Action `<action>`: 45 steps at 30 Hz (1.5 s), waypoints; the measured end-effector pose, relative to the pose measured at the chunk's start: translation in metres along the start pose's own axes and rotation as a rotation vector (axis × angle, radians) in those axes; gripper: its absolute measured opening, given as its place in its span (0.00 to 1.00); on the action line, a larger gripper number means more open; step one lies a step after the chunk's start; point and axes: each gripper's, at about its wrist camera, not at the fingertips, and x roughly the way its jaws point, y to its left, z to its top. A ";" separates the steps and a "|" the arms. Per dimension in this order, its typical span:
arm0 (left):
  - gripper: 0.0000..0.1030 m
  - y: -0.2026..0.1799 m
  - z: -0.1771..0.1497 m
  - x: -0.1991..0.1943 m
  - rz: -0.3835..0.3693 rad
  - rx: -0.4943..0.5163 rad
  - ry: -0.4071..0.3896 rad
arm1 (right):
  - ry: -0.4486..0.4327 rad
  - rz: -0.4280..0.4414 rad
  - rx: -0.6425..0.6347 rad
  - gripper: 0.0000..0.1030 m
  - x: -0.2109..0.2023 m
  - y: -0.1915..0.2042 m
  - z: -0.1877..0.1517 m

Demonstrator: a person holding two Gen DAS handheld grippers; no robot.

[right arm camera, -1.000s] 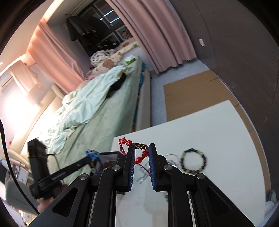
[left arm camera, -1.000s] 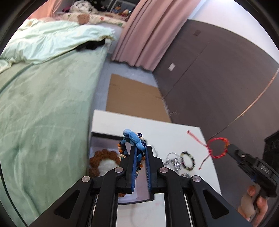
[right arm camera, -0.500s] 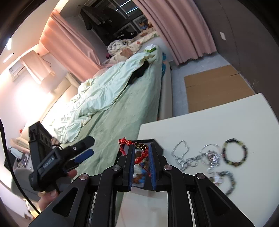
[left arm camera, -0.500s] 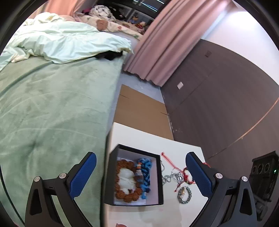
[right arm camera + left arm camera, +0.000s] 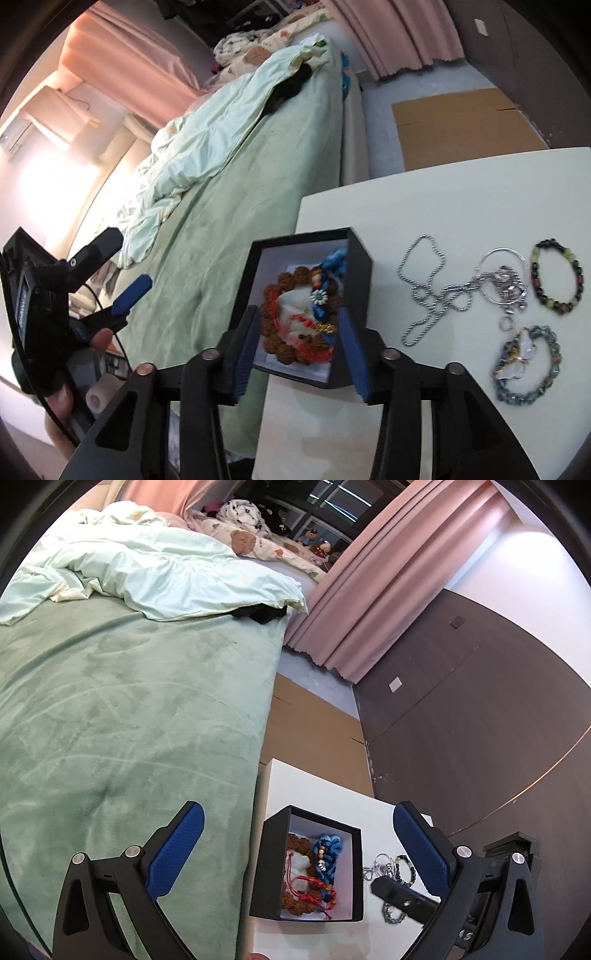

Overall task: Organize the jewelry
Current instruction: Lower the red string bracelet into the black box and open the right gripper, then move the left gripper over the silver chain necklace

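Note:
A black box [image 5: 362, 266] with white lining stands at the left edge of the white table [image 5: 443, 192]. Inside lie a brown bead bracelet [image 5: 288, 280], a blue cord piece [image 5: 332, 266] and a red string bracelet [image 5: 310, 334]. My right gripper [image 5: 297, 317] hovers just over the box's near side. Its jaws are opening with nothing pressed between the pads. My left gripper [image 5: 297, 812] stands wide open and empty, back from the box [image 5: 266, 867]. In the right wrist view the left gripper [image 5: 127, 260] hangs over the bed, held by a hand [image 5: 59, 395].
Loose on the table right of the box lie a silver chain [image 5: 424, 295], silver bangles [image 5: 506, 280], a dark and green bead bracelet [image 5: 557, 277] and a butterfly bracelet [image 5: 524, 365]. A green bed [image 5: 240, 184] borders the table's left. Cardboard [image 5: 461, 125] lies on the floor beyond.
My left gripper let go of the blue cord piece into the box, opened wide and drew back. My right gripper carried the red string bracelet over the box and opened; the bracelet now lies inside.

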 end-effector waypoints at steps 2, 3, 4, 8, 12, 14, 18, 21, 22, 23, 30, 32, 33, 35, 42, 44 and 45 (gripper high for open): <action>0.99 -0.002 -0.001 0.001 -0.002 0.010 0.003 | -0.007 0.012 0.009 0.46 -0.008 -0.005 0.001; 0.99 -0.003 -0.001 0.000 -0.002 0.016 0.004 | -0.016 0.017 0.014 0.46 -0.014 -0.008 0.001; 0.99 -0.006 -0.002 0.001 -0.002 0.022 0.005 | -0.029 0.011 0.017 0.47 -0.021 -0.012 0.001; 0.99 -0.021 -0.010 0.005 -0.005 0.058 0.018 | -0.068 -0.020 0.039 0.53 -0.046 -0.028 0.003; 0.99 -0.042 -0.020 0.012 -0.013 0.110 0.040 | -0.089 -0.068 0.055 0.53 -0.070 -0.046 0.003; 0.99 -0.052 -0.025 0.016 -0.016 0.136 0.050 | -0.097 -0.089 0.063 0.53 -0.081 -0.056 0.003; 0.99 -0.071 -0.036 0.024 -0.028 0.185 0.072 | -0.105 -0.111 0.100 0.53 -0.095 -0.076 0.001; 0.99 -0.087 -0.045 0.030 -0.041 0.227 0.082 | -0.100 -0.124 0.141 0.68 -0.102 -0.092 0.000; 0.98 -0.091 -0.047 0.032 -0.045 0.238 0.085 | -0.103 -0.128 0.153 0.74 -0.105 -0.098 -0.001; 0.98 -0.098 -0.050 0.035 -0.054 0.257 0.091 | -0.105 -0.130 0.160 0.84 -0.107 -0.101 -0.001; 0.79 -0.138 -0.075 0.064 -0.078 0.410 0.171 | -0.115 -0.156 0.251 0.88 -0.120 -0.133 -0.001; 0.74 -0.149 -0.085 0.074 -0.080 0.454 0.199 | -0.113 -0.159 0.282 0.88 -0.123 -0.142 -0.002; 0.69 -0.152 -0.089 0.078 -0.082 0.467 0.209 | -0.115 -0.156 0.295 0.88 -0.124 -0.146 -0.002; 0.63 -0.159 -0.096 0.089 -0.079 0.491 0.232 | -0.120 -0.153 0.322 0.88 -0.126 -0.153 -0.001; 0.45 -0.169 -0.112 0.126 0.037 0.580 0.304 | -0.132 -0.159 0.377 0.88 -0.131 -0.171 0.003; 0.44 -0.171 -0.118 0.134 0.052 0.601 0.321 | -0.135 -0.164 0.386 0.88 -0.132 -0.175 0.005; 0.44 -0.172 -0.121 0.137 0.058 0.612 0.327 | -0.138 -0.165 0.391 0.88 -0.133 -0.177 0.006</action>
